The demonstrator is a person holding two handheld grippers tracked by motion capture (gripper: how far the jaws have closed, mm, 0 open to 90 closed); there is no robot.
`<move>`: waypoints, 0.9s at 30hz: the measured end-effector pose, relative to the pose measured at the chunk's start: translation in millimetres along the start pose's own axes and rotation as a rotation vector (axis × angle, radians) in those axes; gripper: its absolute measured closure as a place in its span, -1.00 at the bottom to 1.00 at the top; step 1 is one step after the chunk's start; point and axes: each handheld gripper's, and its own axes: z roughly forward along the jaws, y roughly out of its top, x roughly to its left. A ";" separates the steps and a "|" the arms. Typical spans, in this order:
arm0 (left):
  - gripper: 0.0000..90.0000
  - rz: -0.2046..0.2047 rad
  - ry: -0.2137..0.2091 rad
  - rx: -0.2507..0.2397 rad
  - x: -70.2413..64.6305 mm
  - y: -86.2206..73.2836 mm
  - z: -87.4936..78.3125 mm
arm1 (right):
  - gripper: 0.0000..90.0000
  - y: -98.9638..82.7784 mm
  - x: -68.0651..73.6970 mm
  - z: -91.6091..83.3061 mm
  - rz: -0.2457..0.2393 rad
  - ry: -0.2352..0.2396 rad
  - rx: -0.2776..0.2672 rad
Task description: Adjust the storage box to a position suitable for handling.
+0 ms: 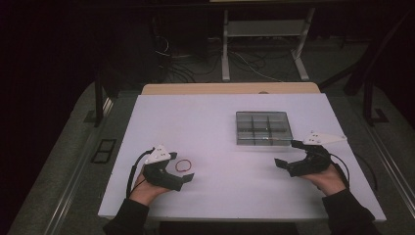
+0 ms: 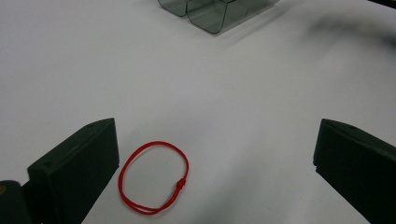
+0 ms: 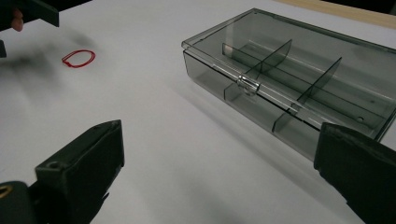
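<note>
The red loop (image 2: pixel 154 177) lies flat on the white counter (image 1: pixel 215 142) near its front-left corner, just ahead of the left claw (image 1: pixel 182 167) and off toward its left jaw — its long axis runs roughly along the claw's reach. The left claw is spread wide and empty, and clearly the nearer. The right claw (image 1: pixel 287 153), also spread and empty, sits beside the closed clear box (image 1: pixel 263 128) — one loop, one box, nine compartments.

Left gripper (image 2: pixel 215 172) jaws wide apart; red string loop (image 2: pixel 154 177) on table betw. them, nr left jaw.
</note>
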 end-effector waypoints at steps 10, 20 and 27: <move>-1.00 0.000 -0.004 0.000 -1.1 0.8 0.4 | -0.97 12.2 -6.4 5.8 0.001 0.007 -0.011; -1.00 0.005 -0.007 0.005 -1.8 -0.2 1.7 | -0.97 22.4 -15.6 13.7 0.008 -0.003 -0.004; -1.00 0.008 -0.011 0.005 -1.8 -0.2 2.1 | -0.97 29.2 -22.8 17.7 0.008 -0.011 -0.007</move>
